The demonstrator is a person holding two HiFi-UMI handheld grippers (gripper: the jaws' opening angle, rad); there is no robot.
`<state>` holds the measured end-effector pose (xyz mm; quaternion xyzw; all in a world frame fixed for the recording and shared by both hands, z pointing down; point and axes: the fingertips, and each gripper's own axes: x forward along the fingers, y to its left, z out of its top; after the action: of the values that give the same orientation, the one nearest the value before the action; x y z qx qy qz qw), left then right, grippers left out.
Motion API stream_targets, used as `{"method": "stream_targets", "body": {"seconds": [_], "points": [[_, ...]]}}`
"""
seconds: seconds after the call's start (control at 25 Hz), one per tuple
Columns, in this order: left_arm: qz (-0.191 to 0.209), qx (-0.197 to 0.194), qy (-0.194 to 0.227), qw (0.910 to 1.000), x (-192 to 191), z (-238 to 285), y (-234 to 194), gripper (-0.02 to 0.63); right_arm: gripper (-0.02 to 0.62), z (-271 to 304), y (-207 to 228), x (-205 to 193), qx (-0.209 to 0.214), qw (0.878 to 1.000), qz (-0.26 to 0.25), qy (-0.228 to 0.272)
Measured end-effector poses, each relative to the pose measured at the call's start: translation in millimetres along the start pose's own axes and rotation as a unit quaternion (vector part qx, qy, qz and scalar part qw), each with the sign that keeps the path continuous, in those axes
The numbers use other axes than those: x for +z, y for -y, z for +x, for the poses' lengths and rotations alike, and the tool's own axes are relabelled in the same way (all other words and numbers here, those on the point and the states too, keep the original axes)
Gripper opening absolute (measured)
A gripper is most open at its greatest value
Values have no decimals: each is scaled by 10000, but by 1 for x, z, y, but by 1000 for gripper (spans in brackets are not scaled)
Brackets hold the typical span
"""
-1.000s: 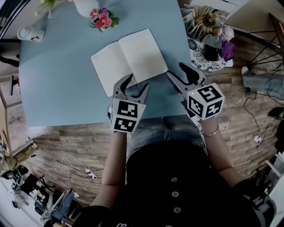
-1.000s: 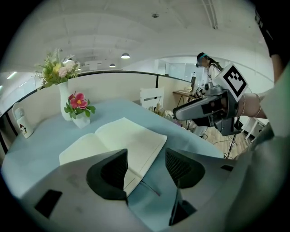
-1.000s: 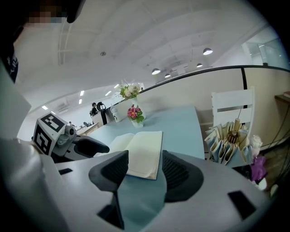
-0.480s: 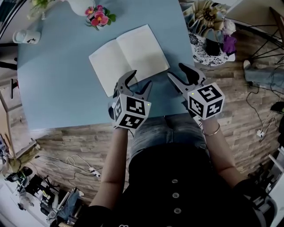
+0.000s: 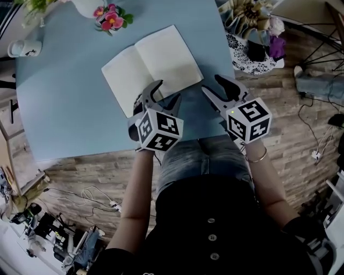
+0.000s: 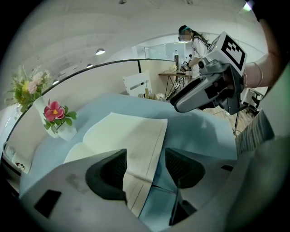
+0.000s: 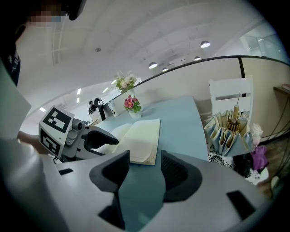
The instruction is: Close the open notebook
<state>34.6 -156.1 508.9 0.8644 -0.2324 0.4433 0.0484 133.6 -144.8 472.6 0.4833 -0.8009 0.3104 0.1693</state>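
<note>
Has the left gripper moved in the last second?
Yes. Against the open notebook, the left gripper has edged forward; its open tongs now straddle the notebook's near edge.

In your head view, your left gripper (image 5: 165, 92) covers the near edge of the notebook (image 5: 161, 59), so you cannot tell there whether a jaw touches the paper. The top edge cuts off the white vase (image 5: 86, 5). In your left gripper view, the clutter on the far desk (image 6: 174, 73) is too small to identify.
</note>
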Motion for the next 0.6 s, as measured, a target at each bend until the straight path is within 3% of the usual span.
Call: {"method": "stream_targets", "body": {"seconds": [0.28,0.6], "points": [[618,-92,-178,9979,1,10,6,246,201,2,4,-5,-8,10000,47,-46],[974,-137,-322,9946,2,18,3,245,196,5,6,-7,-1,9999,93,-75]]}}
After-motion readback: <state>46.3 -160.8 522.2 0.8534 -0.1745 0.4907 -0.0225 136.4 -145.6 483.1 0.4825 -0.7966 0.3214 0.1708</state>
